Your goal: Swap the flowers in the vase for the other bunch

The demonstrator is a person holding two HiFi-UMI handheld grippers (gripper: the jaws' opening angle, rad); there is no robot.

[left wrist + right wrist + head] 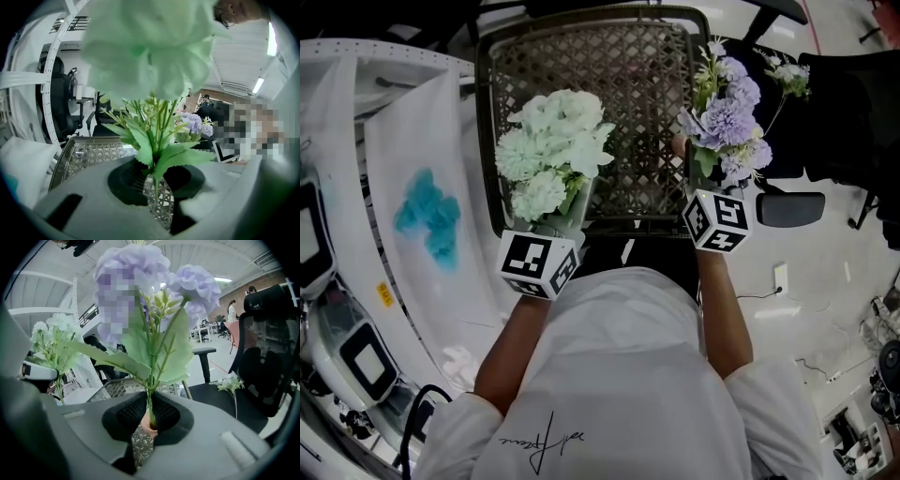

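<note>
Left tongs are clenching the white bunch aloft, right tongs are sitting slack round the purple bunch, its stem seemingly entering the pinkish vase by the basket; backing off without tipping it is coming next

1. Pale glossy floor, strewn with thin dark cables, with a small white socket block lying on it.
2. Black mesh-backed office chair to the right, beside the brown woven-lattice desk with a dark metal rim.
3. White sheet with a turquoise blotch to the left.
4. White perforated metal beams rising behind.
5. Ribbed white ceiling lit by long strip lights.
6. Reddish-brown brick wall far off.
</note>
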